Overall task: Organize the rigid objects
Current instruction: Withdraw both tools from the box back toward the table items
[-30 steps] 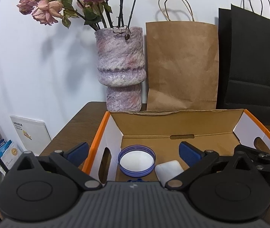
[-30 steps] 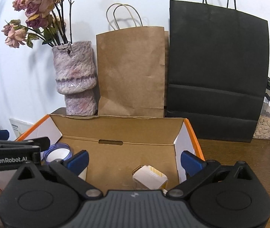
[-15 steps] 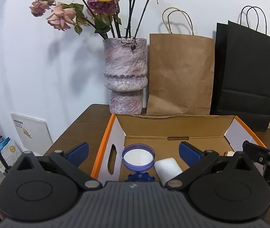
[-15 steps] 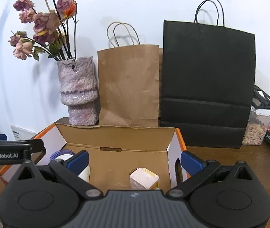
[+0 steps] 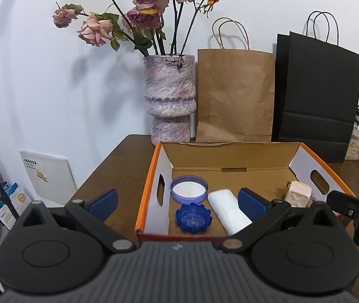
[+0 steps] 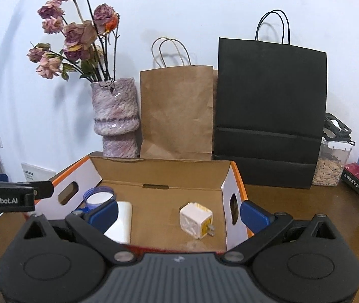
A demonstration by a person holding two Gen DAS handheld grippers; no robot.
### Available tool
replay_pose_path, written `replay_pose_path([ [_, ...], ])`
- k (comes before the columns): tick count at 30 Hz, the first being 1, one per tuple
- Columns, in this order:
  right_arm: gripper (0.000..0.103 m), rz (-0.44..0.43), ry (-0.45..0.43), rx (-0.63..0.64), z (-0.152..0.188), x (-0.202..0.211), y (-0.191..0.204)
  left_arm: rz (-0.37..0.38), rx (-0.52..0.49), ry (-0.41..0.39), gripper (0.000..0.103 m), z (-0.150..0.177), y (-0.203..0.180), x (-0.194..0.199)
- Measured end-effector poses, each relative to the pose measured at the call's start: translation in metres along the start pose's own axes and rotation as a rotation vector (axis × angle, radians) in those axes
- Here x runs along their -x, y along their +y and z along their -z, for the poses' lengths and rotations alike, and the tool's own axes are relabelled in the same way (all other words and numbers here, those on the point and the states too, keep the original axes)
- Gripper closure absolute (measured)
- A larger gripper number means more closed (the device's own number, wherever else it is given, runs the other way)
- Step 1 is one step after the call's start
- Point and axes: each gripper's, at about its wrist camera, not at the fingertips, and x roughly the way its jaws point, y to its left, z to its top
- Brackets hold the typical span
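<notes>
So the cardboard box on the tabletop already held a lid, blue cap, white block and plug adapter. Left tool and right tool both hung wide open, empty. Looked nearly finished, I guess.

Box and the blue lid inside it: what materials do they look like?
Box: corrugated cardboard, matte brown inside, white end walls with orange edges; folded flaps and punched handle slots show it. Blue lid: likely moulded plastic, translucent blue ribbed rim, smooth white inner face.
</notes>
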Motion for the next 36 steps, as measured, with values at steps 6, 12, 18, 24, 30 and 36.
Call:
replay_pose_path([
  [6, 0.000, -0.004, 0.011, 0.011, 0.012, 0.023, 0.008, 0.008, 0.003, 0.000, 0.000, 0.012, 0.012, 0.026],
  [12, 0.000, -0.005, 0.015, 0.034, 0.025, 0.048, 0.021, 0.008, -0.003, 0.002, 0.000, 0.024, 0.022, 0.049],
  [18, 0.000, 0.007, 0.037, 0.056, 0.038, 0.069, 0.033, 0.011, -0.007, 0.007, 0.000, 0.039, 0.033, 0.070],
  [24, 0.000, 0.024, 0.063, 0.062, 0.052, 0.086, 0.042, 0.011, -0.001, 0.014, 0.000, 0.052, 0.044, 0.088],
  [30, 0.000, 0.027, 0.078, 0.066, 0.062, 0.101, 0.051, 0.017, -0.006, 0.016, 0.000, 0.064, 0.053, 0.104],
  [36, 0.000, 0.049, 0.096, 0.075, 0.074, 0.113, 0.059, 0.017, -0.016, 0.025, 0.000, 0.076, 0.059, 0.114],
])
